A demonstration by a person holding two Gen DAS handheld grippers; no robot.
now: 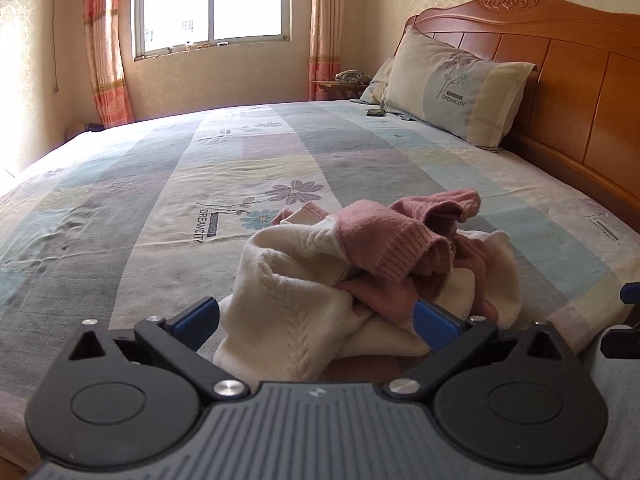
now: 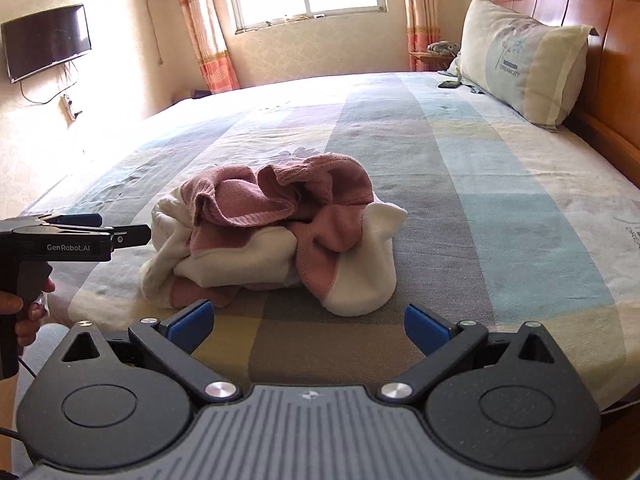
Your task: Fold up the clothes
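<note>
A crumpled pink and cream knit sweater point(image 1: 360, 272) lies in a heap on the bed near its front edge; it also shows in the right wrist view point(image 2: 280, 232). My left gripper point(image 1: 316, 320) is open, its blue fingertips on either side of the heap's near cream part, close to it or touching. It shows from the side at the left of the right wrist view point(image 2: 100, 228). My right gripper point(image 2: 308, 324) is open and empty, just short of the heap, over the sheet.
The bed point(image 2: 460, 168) has a striped floral sheet. A pillow point(image 1: 460, 88) leans on the wooden headboard point(image 1: 580, 92) at the right. A small dark object point(image 1: 375, 112) lies near the pillow. A TV point(image 2: 46, 46) hangs on the left wall. A window point(image 1: 212, 4) is behind.
</note>
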